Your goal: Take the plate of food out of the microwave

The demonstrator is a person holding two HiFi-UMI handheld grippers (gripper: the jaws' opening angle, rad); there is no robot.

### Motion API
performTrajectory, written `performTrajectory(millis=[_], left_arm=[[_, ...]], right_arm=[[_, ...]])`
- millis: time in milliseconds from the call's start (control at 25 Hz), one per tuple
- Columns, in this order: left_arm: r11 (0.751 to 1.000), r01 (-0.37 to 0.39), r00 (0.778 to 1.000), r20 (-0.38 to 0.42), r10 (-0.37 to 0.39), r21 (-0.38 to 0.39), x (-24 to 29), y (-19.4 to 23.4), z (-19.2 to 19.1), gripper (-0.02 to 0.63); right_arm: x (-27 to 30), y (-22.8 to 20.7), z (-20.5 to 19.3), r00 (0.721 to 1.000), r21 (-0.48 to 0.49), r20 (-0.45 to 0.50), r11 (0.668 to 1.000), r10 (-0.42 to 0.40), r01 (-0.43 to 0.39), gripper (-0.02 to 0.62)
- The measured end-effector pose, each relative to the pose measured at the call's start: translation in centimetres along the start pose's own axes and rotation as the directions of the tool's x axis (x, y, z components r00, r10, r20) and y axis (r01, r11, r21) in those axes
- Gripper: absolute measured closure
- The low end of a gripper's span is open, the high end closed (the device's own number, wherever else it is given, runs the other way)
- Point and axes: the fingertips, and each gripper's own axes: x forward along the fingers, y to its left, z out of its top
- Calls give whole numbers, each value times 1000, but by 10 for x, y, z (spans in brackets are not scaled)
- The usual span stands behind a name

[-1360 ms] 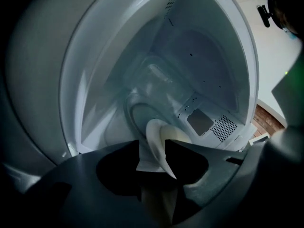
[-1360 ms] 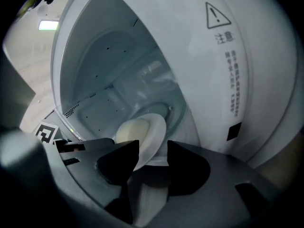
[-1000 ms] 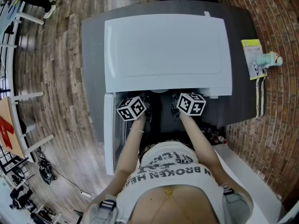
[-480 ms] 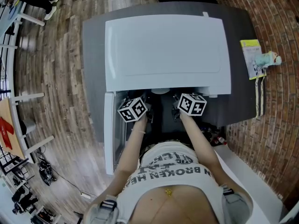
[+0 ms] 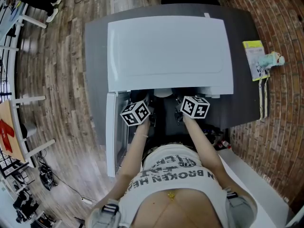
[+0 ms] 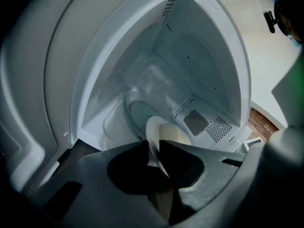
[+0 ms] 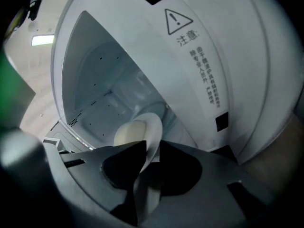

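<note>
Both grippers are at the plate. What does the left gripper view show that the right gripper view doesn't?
Only the left gripper view: the grey square panel on the cavity wall. Only the right gripper view: the warning label on the microwave front. Both: the plate rim pinched between that view's jaws, pale food on it, the cavity behind.

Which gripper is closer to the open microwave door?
Left. The left gripper sits beside the open door; the right gripper is farther, across the plate both grip.
</note>
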Motion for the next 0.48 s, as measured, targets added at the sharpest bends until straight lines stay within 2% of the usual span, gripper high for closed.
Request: performTrajectory(millis=[480], left_arm=[[1000, -1, 1000, 10, 1, 5, -12, -6, -3, 531]], right_arm=[[-11, 6, -3, 1000, -37, -4, 999, 0, 0, 509]])
